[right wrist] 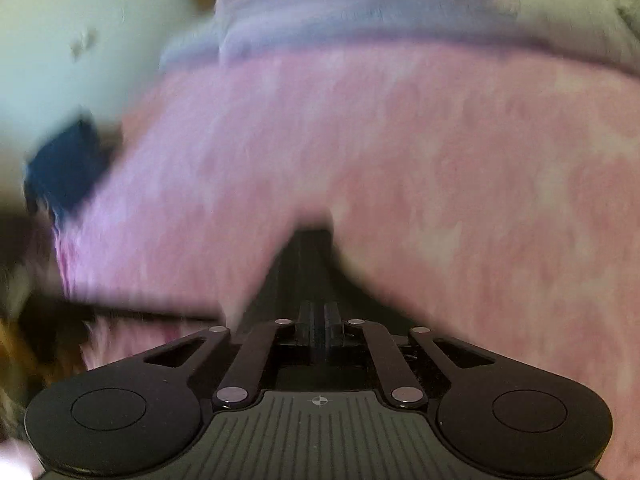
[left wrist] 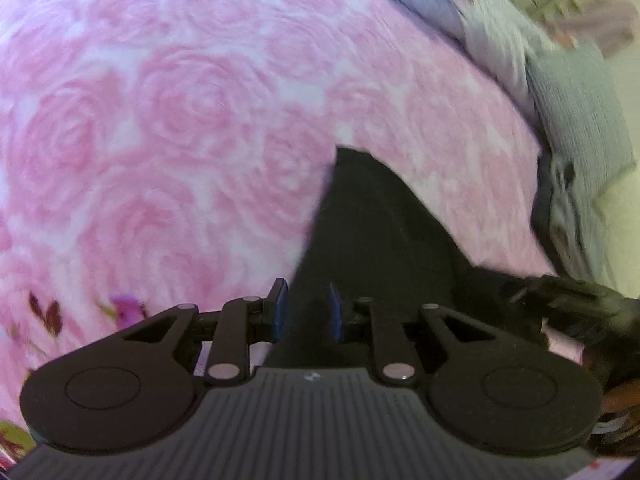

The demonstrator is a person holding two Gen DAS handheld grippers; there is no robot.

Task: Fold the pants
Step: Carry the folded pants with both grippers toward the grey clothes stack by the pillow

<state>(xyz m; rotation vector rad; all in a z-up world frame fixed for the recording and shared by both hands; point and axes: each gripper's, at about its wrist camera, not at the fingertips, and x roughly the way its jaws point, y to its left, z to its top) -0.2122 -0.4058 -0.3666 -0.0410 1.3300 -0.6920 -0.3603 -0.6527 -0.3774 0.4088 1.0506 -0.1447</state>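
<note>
Black pants (left wrist: 372,224) lie on a pink rose-patterned blanket (left wrist: 180,112), one corner pointing away from me. In the left wrist view my left gripper (left wrist: 307,310) hovers low over the near part of the pants. It is open, with a gap between its blue pads (left wrist: 280,308) and black cloth showing in that gap. In the blurred right wrist view my right gripper (right wrist: 320,328) is shut on a narrow strip of the pants (right wrist: 312,264), which stretches forward from its fingers over the blanket (right wrist: 400,152).
A black-gloved hand (left wrist: 568,304) rests at the right edge of the pants. Grey and lilac bedding (left wrist: 496,40) is piled along the blanket's far right side. A dark blue object (right wrist: 64,168) sits beyond the blanket's left edge, near a pale wall (right wrist: 80,32).
</note>
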